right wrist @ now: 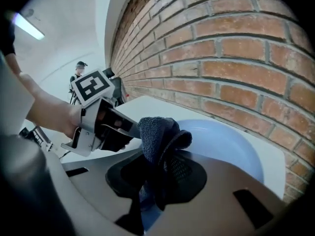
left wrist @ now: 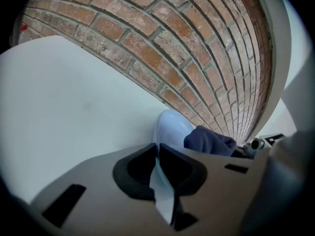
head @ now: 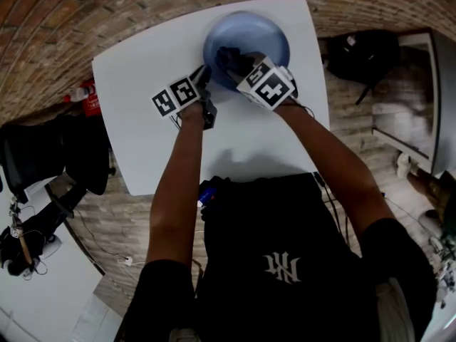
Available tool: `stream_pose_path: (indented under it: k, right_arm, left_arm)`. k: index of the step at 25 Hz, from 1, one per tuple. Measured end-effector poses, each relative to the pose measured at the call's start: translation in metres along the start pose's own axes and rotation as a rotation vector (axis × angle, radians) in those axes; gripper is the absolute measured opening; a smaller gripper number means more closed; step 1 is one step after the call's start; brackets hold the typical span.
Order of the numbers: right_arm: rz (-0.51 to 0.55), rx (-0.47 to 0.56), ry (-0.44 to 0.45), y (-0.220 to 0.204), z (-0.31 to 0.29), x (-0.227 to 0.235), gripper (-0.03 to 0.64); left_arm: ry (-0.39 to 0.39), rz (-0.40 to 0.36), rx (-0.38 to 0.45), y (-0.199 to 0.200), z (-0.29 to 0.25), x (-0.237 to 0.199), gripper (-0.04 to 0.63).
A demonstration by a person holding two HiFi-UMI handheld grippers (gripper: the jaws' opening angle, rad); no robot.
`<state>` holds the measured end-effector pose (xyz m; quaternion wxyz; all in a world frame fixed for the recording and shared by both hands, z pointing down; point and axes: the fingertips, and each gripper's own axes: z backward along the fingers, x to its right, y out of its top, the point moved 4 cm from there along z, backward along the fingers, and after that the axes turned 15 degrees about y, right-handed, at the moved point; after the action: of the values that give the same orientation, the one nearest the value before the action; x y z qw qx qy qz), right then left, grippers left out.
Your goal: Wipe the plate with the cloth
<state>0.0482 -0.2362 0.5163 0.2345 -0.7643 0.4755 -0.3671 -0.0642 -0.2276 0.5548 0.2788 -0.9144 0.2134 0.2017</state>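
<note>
A light blue plate [head: 256,34] lies at the far side of the white table [head: 142,70]. My left gripper [head: 205,77] is shut on the plate's near-left rim; in the left gripper view the plate [left wrist: 170,127] runs edge-on between the jaws of the left gripper [left wrist: 158,156]. My right gripper [head: 234,63] is shut on a dark blue cloth [head: 226,54] over the plate's left part. In the right gripper view the cloth [right wrist: 155,132] bunches up out of the right gripper [right wrist: 156,163], with the plate [right wrist: 226,144] behind it and the left gripper [right wrist: 106,127] just left.
The table stands on a brick floor [head: 85,20]. A black bag [head: 363,52] lies past its right edge, a red object [head: 85,95] and a black chair [head: 64,155] to its left. A person [right wrist: 78,73] stands far off.
</note>
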Motion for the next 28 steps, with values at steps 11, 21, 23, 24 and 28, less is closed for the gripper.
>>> stream_pose_path:
  k: [11, 21, 23, 24, 28]
  right_arm:
    - [-0.031, -0.102, 0.053, -0.023, -0.037, -0.01, 0.086]
    - [0.058, -0.249, 0.052, -0.044, -0.017, -0.009, 0.086]
    - [0.054, -0.264, 0.04, -0.05, -0.009, -0.005, 0.085]
    - [0.053, -0.268, 0.035, -0.053, -0.005, -0.003, 0.086]
    - [0.075, -0.298, 0.002, -0.059, 0.009, 0.004, 0.086]
  left_arm:
    - [-0.006, 0.015, 0.016, -0.001, 0.0, 0.0, 0.028]
    - [0.001, 0.012, 0.014, -0.001, 0.001, -0.001, 0.026]
    - [0.001, 0.01, 0.014, -0.001, 0.001, -0.001, 0.027]
    - [0.001, 0.01, 0.015, 0.0, 0.001, -0.001, 0.028]
    - [-0.004, 0.019, 0.015, -0.002, 0.0, 0.0, 0.028]
